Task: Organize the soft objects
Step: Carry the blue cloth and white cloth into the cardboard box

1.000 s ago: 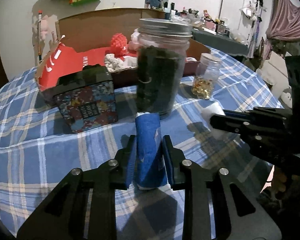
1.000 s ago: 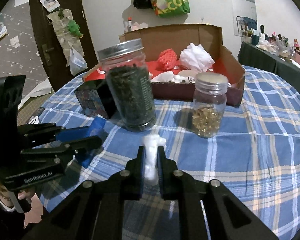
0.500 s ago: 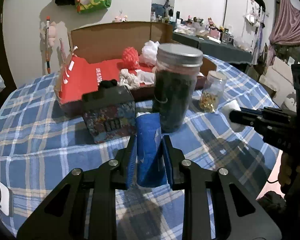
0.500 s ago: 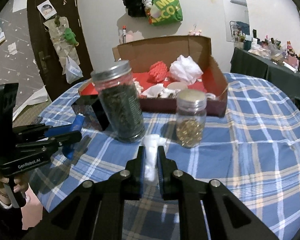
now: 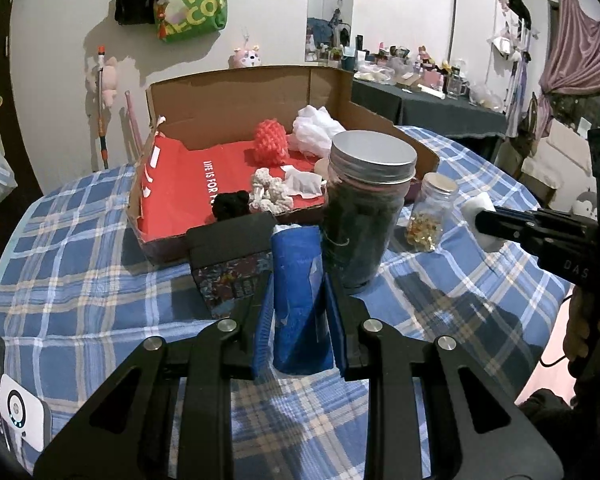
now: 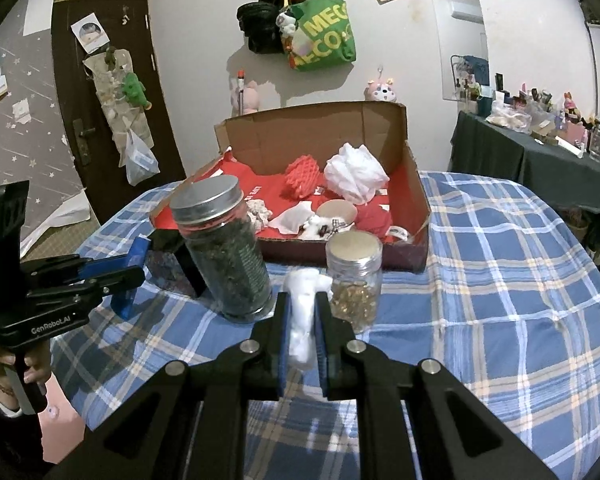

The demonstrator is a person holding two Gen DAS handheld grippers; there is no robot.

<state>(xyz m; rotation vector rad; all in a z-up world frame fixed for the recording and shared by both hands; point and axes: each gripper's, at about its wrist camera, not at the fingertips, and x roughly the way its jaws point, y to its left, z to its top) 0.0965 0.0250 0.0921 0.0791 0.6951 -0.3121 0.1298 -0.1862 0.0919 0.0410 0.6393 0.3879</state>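
Behind two lidded jars [image 6: 226, 246], cardboard box [image 5: 240, 92] holds soft bits; fingers clamp blue roll [image 5: 300, 300], white wad [image 6: 302, 320].

Checked cloth tablecloth [image 6: 500, 280], cardboard box [image 6: 312, 140]

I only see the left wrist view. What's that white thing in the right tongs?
Observer: A fluffy cotton wad, pinched squarely between the right tongs.
Operator: What's in the box behind the tall jar?
Observer: A crumpled red cloth beside a beige round cup.
Operator: Anything beyond the table's left edge?
Observer: A dark door with a plastic bag hanging on it.
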